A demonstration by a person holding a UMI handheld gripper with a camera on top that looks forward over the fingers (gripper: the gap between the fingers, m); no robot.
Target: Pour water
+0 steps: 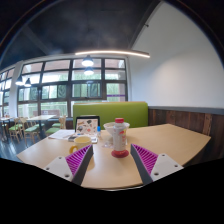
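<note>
Claw (110, 160) is gaping empty; I am lining it on jug (119, 138) ahead, table (165, 135) bearing it.

One bottle (120, 137), two tables (170, 140)

Daylight is pouring in through the windows (70, 88) — they're glaring pale — while a long ceiling light (112, 53) is glowing overhead. The table (170, 140) is catching a soft, even sheen. Straight lines are bowing hard toward the rim — fisheye stretching everything, and detail is softening there.
</note>
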